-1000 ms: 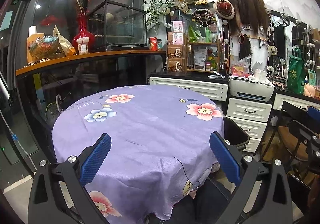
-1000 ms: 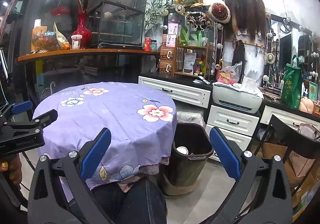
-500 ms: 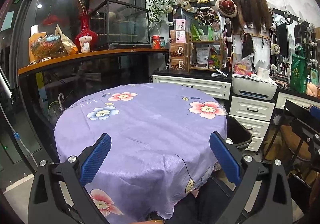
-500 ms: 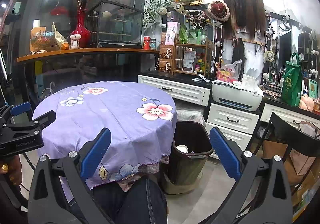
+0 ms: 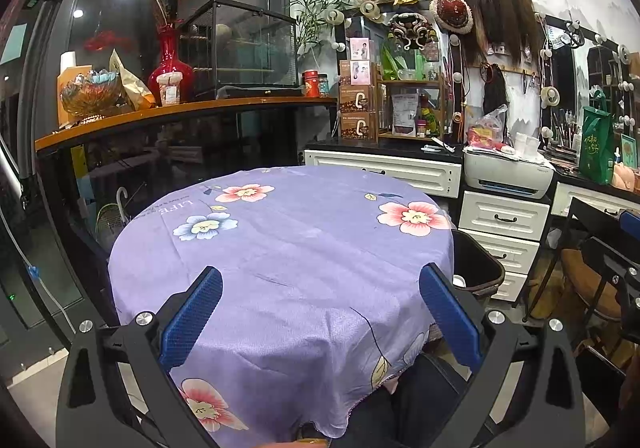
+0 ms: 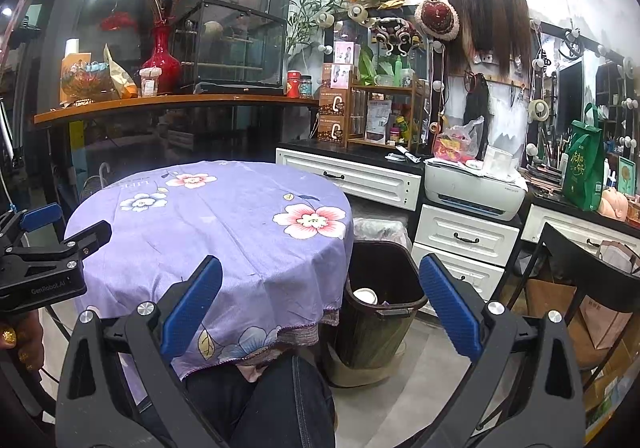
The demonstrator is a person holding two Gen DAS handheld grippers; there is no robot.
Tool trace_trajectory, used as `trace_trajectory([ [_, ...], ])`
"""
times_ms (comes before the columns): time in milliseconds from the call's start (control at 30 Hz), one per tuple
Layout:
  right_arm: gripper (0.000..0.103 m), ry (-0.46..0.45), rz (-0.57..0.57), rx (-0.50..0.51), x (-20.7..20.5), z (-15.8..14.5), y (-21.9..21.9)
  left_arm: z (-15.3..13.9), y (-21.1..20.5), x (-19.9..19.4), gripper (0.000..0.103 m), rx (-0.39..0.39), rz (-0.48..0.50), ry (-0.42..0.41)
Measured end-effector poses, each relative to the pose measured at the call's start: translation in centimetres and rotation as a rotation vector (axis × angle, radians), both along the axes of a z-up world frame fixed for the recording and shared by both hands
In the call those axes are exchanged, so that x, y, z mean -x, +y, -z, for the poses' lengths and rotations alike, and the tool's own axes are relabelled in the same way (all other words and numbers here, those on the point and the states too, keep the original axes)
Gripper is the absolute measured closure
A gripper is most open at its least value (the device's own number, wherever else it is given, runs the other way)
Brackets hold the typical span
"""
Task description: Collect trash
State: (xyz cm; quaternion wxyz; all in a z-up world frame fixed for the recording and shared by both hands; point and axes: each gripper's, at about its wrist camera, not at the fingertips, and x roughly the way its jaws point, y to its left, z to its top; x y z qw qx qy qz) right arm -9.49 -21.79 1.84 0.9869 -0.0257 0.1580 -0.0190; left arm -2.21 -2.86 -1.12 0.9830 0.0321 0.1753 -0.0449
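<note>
Nearest, the left gripper (image 5: 320, 308) and right gripper (image 6: 320, 300) both gape wide, holding nothing. A knee (image 6: 280, 400) tucks under the round table (image 6: 224, 220), draped in purple floral cloth. Just right of its edge, a dark bin (image 6: 380, 308) holds 1 white cup (image 6: 365, 295). Bare floor (image 6: 420, 380) surrounds the bin; white drawers (image 6: 464, 236) stand behind.

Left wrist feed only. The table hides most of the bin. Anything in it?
Observer: Yes, a white cup lies inside the bin, by its left wall.
Operator: Right jaws holding anything?
Observer: No. The right gripper is empty, jaws wide open, aimed between table edge and bin.
Operator: Anything behind the bin?
Observer: A second bin with a clear liner, right behind it.
</note>
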Motion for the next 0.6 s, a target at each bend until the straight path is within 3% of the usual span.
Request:
trace_trajectory([
  [600,0.006,0.007,-0.002,-0.001,-0.23,0.12,0.21,-0.01,-0.02,0.01,0.005,0.002,0.001,0.002],
])
